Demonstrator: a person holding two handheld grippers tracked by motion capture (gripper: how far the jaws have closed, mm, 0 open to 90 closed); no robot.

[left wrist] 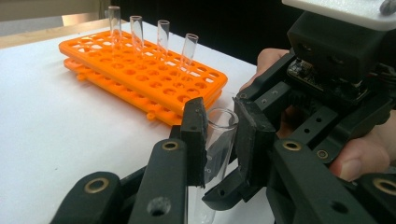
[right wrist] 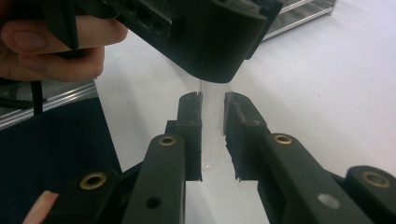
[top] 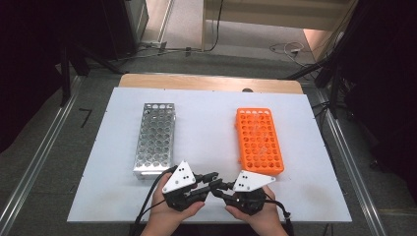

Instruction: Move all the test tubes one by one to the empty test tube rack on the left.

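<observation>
A clear glass test tube [left wrist: 219, 135] stands between both pairs of jaws near the table's front edge. In the left gripper view my left gripper [left wrist: 218, 112] is shut on the tube just below its open rim. In the right gripper view my right gripper [right wrist: 212, 100] is shut on the same test tube [right wrist: 212, 135], whose rounded bottom shows between the jaws. From the high view, the left gripper [top: 209, 179] and right gripper [top: 221, 189] meet tip to tip. The orange rack [top: 258, 140] holds several upright tubes [left wrist: 161, 35]. The metal rack [top: 155, 137] lies to the left.
Both racks lie on a white board [top: 211, 113] over a wooden table. The right gripper's body [left wrist: 336, 70] and a hand crowd the left gripper view. Dark floor, rails and cables surround the table.
</observation>
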